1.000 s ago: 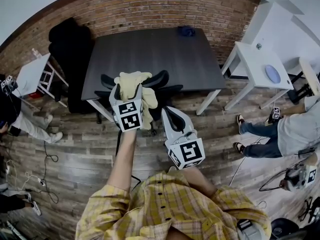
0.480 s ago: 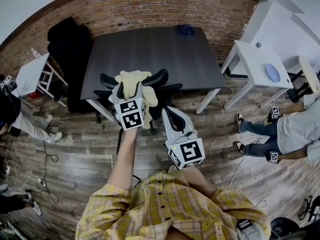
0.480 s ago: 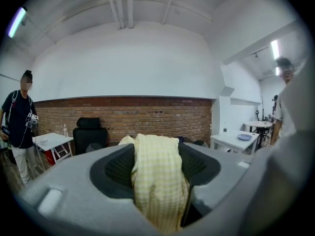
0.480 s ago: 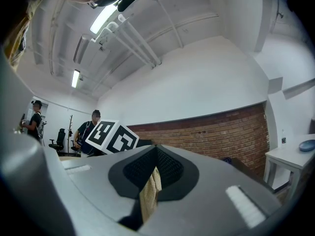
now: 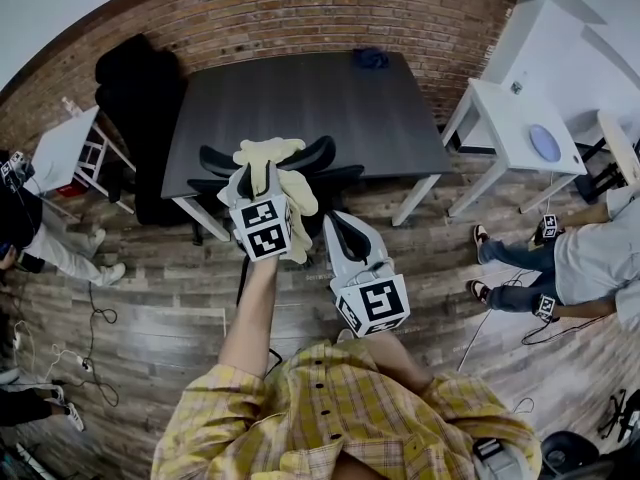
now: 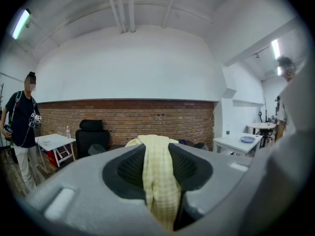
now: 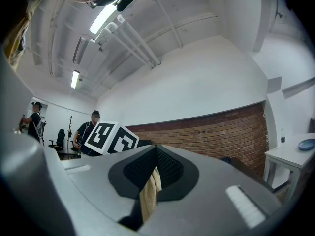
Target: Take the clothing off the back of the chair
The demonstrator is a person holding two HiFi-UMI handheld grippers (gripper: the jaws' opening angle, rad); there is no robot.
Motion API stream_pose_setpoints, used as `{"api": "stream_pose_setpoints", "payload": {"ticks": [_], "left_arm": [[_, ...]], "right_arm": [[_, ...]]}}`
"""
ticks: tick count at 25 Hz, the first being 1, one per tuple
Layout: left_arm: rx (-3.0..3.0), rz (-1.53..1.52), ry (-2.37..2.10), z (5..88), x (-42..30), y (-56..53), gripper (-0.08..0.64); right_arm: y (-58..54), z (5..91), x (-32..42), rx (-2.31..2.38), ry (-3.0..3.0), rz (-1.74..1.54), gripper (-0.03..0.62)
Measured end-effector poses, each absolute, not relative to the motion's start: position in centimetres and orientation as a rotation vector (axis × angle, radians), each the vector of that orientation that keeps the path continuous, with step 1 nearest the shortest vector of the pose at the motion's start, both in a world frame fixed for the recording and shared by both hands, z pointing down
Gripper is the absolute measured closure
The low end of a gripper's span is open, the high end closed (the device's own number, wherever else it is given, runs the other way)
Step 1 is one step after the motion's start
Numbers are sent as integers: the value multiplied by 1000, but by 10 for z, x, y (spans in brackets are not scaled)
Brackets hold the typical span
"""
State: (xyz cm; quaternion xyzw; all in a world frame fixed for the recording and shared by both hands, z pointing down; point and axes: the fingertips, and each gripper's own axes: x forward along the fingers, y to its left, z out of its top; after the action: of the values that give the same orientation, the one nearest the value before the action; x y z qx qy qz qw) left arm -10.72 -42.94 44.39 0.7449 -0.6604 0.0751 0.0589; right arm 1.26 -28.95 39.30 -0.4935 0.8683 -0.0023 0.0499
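In front of the dark table (image 5: 300,108), over the black chair (image 5: 318,156), you hold the pale yellow clothing (image 5: 270,152) with both grippers. Your left gripper (image 5: 256,176) has just been closing its jaws, and now they pinch a fold of the cloth, which rises above the jaws and hangs down between the dark pads. Your right gripper (image 5: 342,228) is lower and nearer to you, and its jaws are pressed together on a thin edge of the same cloth. The cloth is bunched at the top of the chair back, but I cannot tell if it touches it.
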Motion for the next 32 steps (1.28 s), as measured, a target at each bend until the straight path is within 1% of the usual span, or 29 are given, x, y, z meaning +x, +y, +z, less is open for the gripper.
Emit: {"api": "stream_pose_setpoints", "payload": {"ticks": [5, 10, 32], "left_arm": [[2255, 225, -2030, 442, -107, -425, 452], [2252, 215, -2006, 442, -107, -423, 463], [2304, 38, -2032, 371, -106, -393, 462]], "right_arm": [[-284, 390, 15, -1506, 2640, 6, 592], [-281, 387, 19, -1509, 2635, 13, 592], [-266, 375, 23, -1502, 2631, 24, 592]]}}
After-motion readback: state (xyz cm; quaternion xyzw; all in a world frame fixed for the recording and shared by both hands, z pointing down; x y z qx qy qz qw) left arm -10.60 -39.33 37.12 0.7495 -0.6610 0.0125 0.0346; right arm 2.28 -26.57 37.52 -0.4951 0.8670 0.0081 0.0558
